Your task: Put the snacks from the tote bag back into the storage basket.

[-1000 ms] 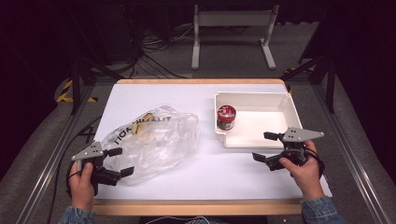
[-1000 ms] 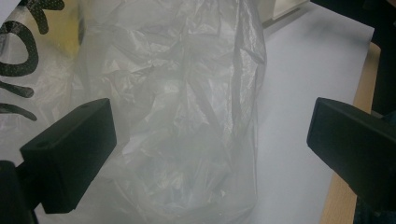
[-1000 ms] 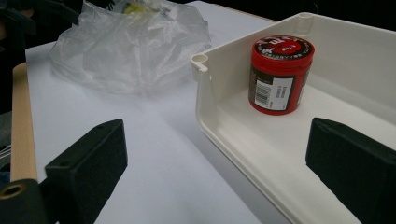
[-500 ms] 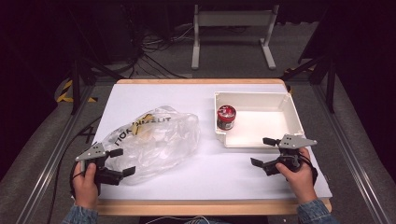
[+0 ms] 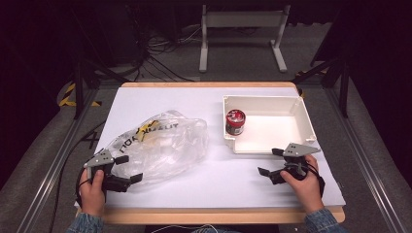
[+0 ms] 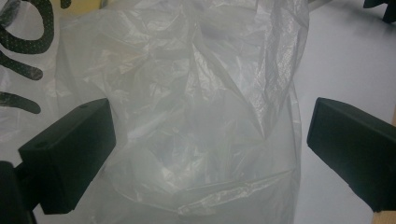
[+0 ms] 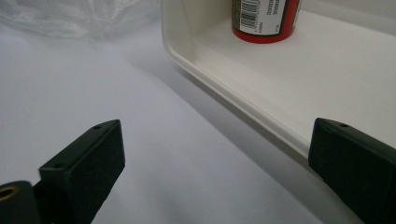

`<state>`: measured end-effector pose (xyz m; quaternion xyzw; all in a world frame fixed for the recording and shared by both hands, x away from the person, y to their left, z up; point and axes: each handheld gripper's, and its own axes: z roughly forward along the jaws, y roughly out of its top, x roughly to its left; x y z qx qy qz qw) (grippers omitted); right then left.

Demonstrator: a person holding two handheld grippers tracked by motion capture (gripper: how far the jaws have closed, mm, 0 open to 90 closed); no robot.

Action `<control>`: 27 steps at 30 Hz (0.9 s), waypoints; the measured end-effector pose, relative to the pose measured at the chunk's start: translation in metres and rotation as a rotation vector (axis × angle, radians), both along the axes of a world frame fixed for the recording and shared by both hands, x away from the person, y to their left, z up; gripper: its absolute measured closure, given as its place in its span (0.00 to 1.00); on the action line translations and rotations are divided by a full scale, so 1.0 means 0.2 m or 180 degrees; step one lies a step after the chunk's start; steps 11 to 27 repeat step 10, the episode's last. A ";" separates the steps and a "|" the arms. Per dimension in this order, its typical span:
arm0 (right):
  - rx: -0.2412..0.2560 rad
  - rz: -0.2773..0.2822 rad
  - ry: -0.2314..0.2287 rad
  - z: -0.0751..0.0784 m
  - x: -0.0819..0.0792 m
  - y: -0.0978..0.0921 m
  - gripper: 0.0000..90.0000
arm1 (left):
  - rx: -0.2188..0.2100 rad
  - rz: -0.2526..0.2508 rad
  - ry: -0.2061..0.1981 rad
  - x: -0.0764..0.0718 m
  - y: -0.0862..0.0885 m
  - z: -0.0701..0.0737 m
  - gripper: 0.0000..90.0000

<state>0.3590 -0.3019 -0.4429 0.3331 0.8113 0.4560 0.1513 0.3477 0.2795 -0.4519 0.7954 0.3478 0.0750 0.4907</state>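
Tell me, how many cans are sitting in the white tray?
1. A red can stands upright in the near-left corner of the white tray. The clear plastic bag is crumpled, so more could hide inside it.

Denim sleeves [image 5: 85,224]; black claws [image 5: 125,168] — grey triangular plates.

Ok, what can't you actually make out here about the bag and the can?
- Plastic bag, high view: contents blurred by crinkled film; left gripper view cuts off its black lettering.
- Red can, right gripper view: top cut off by the frame edge; label print too small in high view.
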 end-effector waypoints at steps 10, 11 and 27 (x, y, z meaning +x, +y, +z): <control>-0.0136 0.0064 -0.0057 -0.01 -0.01 0.02 0.03 | 0.0067 0.0061 -0.0005 0.00 -0.01 -0.02 0.02; -0.0136 0.0064 -0.0057 -0.01 -0.01 0.02 0.03 | 0.0067 0.0061 -0.0005 0.00 -0.01 -0.02 0.02; -0.0136 0.0064 -0.0057 -0.01 -0.01 0.02 0.03 | 0.0067 0.0061 -0.0005 0.00 -0.01 -0.02 0.02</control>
